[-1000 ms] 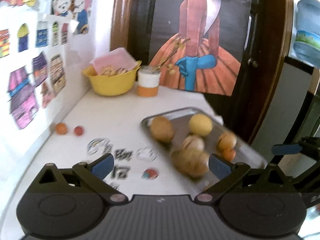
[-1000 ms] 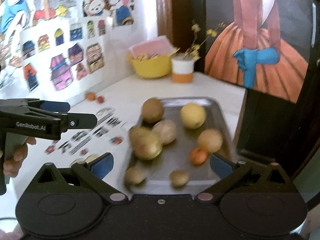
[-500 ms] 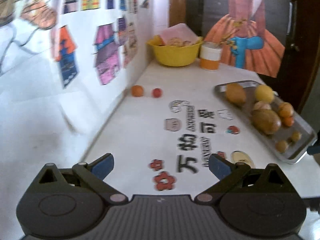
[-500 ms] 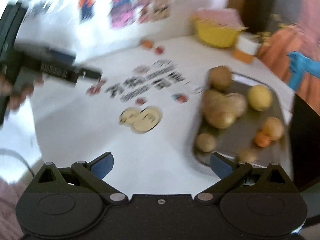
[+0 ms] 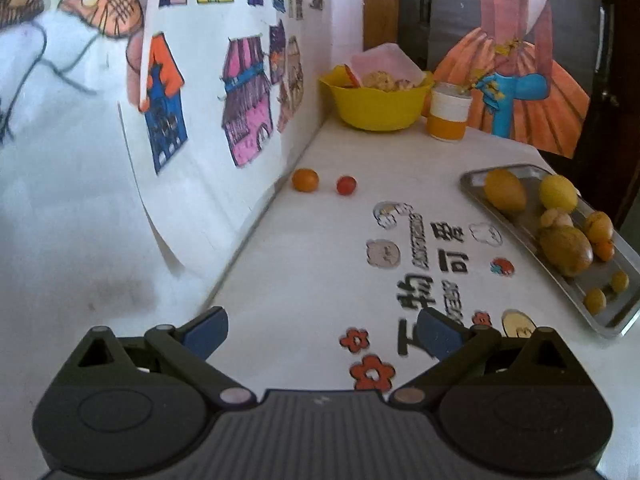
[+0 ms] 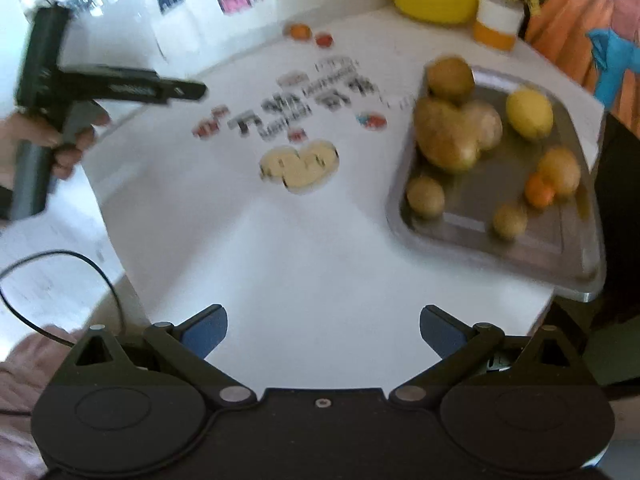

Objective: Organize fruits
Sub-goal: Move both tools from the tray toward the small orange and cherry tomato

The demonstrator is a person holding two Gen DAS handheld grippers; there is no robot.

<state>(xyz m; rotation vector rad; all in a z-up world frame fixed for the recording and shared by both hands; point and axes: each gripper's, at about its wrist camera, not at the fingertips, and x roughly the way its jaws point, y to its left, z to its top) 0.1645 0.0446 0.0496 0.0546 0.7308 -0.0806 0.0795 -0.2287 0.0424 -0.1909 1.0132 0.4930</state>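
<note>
Most of the fruit already sits on my tray [image 5: 624, 322] at the right edge of the surface [image 5: 304, 272]: I count about eight pieces there, a lemon [image 5: 557, 192] at the far end, a big brown-green one [image 5: 565, 250] in the middle, small ones near the front. Two pieces are still loose, an orange [image 5: 305, 179] and a small red fruit [image 5: 346, 185], lying just beside each other at the far left, close to the wall with the drawings. So I judge the job mostly done, with those two left to collect.

My left gripper [image 5: 320, 332] hangs over the near left part of the surface, jaws spread wide and holding nothing, aimed along the wall toward the loose pair, which are well apart from it. My right gripper [image 6: 323, 330] sits over the near edge, jaws also wide and empty, the tray [image 6: 472, 240] to its front right. The hand [image 6: 48, 144] holding the left tool shows at far left in the right view, which is blurred.
</note>
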